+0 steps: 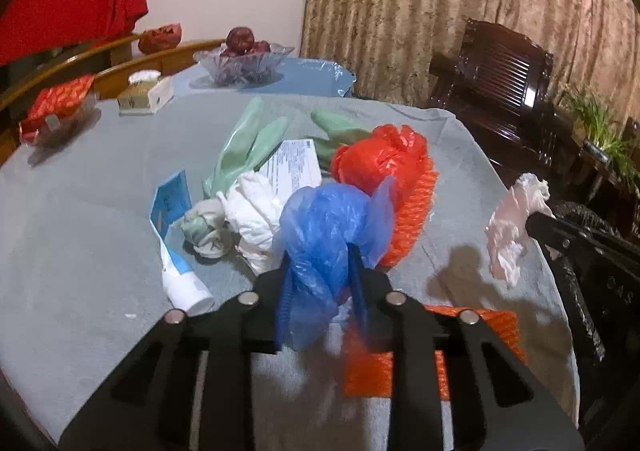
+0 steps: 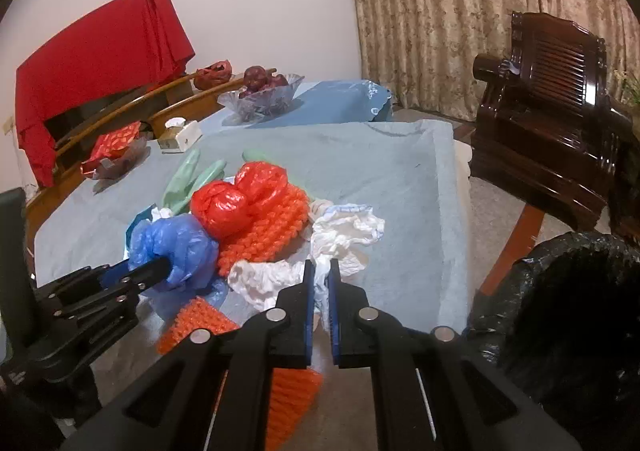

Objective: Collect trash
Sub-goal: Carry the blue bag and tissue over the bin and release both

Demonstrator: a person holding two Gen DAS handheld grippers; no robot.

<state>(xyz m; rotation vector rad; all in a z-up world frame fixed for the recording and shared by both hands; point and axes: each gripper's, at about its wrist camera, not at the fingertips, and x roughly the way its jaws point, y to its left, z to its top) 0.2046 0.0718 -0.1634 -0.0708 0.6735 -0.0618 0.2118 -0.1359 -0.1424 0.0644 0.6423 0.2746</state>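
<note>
A heap of trash lies on the grey-blue tablecloth point(image 1: 80, 211). My left gripper point(image 1: 320, 267) is shut on a crumpled blue plastic bag point(image 1: 328, 227) at the near side of the heap, and its fingers point(image 2: 160, 265) show from the side in the right wrist view. Behind the bag lie a red plastic bag point(image 1: 380, 159), orange foam netting point(image 1: 416, 211), a white crumpled bag point(image 1: 256, 215), green bags point(image 1: 248, 147), a printed leaflet point(image 1: 294, 167) and a white tube point(image 1: 184, 283). My right gripper point(image 2: 321, 267) is shut on a white crumpled wrapper point(image 2: 344, 235), lifted off the table beside the heap.
A black bin bag point(image 2: 560, 291) stands open off the table's right edge. A dark wooden chair point(image 2: 552, 99) is behind it. At the far end sit a glass fruit bowl point(image 1: 244, 59), a tissue box point(image 1: 146, 91) and a red snack tray point(image 1: 56, 111).
</note>
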